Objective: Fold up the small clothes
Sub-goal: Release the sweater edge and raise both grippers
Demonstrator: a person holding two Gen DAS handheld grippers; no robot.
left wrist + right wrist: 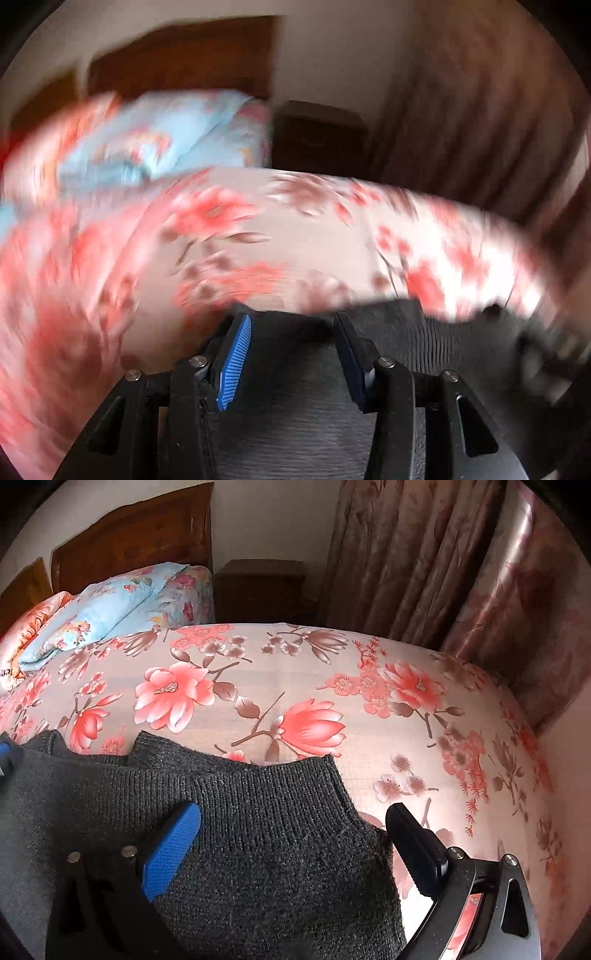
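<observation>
A bed [295, 686] with a floral sheet fills both views, a blue quilt [110, 605] folded by the headboard [133, 531]. A dark grey knit garment [258, 849] lies flat on the near part of the bed. The right gripper [295, 849] has its fingers wide apart, straddling the garment's ribbed edge without pressing it. The left gripper [293, 354], blurred, holds its fingers partly apart over the knit, gripping nothing.

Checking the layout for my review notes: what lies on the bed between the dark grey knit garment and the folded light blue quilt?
Only bare floral bedsheet; nothing sits between the grey knit garment and the light blue quilt. The right wrist view shows this.
</observation>
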